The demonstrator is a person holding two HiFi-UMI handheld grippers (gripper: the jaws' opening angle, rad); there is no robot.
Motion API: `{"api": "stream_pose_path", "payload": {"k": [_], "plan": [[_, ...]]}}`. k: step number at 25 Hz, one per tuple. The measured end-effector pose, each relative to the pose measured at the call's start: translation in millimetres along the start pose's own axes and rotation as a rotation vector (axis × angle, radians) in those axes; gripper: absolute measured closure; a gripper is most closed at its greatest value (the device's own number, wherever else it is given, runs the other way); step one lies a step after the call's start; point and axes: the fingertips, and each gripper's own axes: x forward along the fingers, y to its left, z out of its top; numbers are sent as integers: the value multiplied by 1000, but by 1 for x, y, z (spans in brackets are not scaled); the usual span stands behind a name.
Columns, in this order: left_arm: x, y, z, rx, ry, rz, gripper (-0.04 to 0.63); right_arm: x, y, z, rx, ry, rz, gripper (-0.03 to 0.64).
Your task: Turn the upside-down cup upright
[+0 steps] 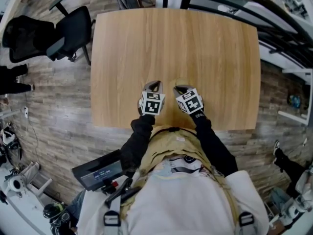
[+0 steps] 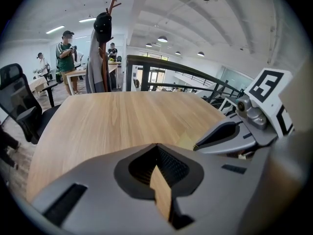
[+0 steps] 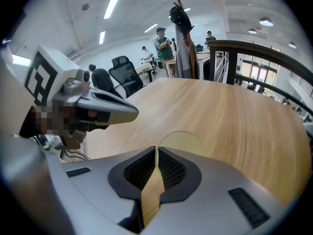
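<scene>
- While my left gripper (image 2: pixel 157 150) hovers shut and empty over the table (image 1: pixel 195 48), my right gripper (image 3: pixel 156 153) has the cup (image 3: pixel 182 141).
- Right jaws nearly together, pinching its thin wall.
- Cup's near the table's front edge, close beside my left gripper.

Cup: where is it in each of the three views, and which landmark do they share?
Head view: cup at the tips of the right gripper, near the table's front edge.
Left gripper view: small tan patch right of centre.
Right gripper view: centre, just beyond the jaws.
Shared landmark: the wooden table.
</scene>
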Motion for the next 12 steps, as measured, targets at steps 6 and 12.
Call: {"api": "stream_pose_path", "payload": {"k": [6,12], "plan": [[1,-1,-7,8,18,-5,598,8,10,-2,220,-87,167,578],[2,-2,-15,13,45,-6,598,13,11,-12,340,-147,279,578]]}}
